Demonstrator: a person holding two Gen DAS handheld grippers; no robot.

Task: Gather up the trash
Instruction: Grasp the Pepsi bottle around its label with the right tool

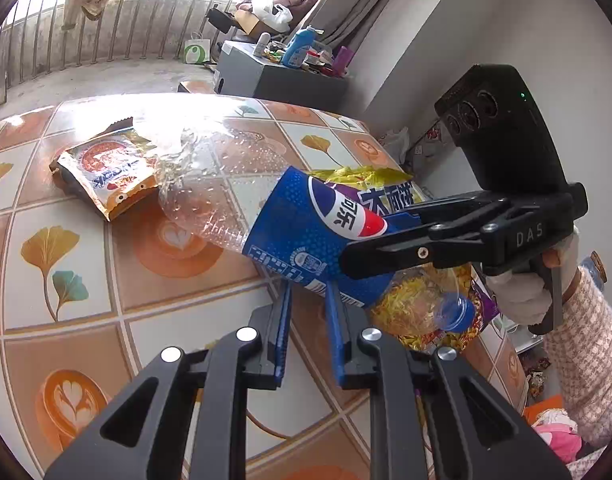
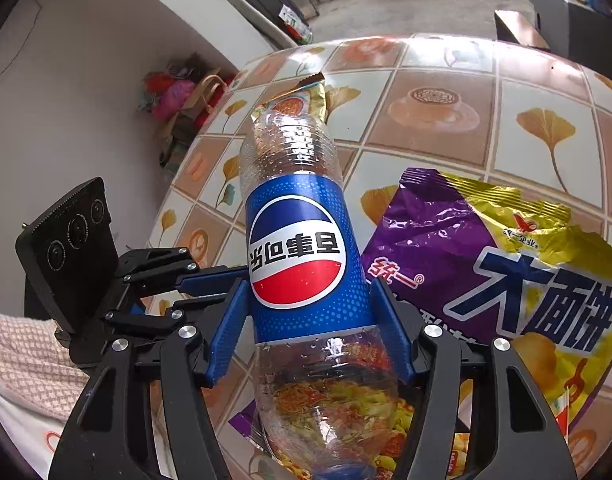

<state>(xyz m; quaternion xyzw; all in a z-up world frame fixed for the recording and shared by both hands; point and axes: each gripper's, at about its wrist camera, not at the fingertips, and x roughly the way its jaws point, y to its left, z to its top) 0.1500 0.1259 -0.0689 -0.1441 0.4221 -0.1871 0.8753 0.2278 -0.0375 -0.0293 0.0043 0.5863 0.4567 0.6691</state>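
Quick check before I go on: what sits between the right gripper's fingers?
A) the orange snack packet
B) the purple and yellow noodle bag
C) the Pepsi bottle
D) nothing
C: in the right wrist view the blue fingers flank the Pepsi bottle at its label.

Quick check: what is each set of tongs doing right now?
Left tongs: nearly closed, tips at the edge of the Pepsi bottle; a grip cannot be told.
Right tongs: closed around the same bottle's blue label.

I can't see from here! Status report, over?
Right hand-held gripper clamped on bottle. Left hand-held gripper nearly shut at its edge, grip unclear. Bottle lies across snack bag.
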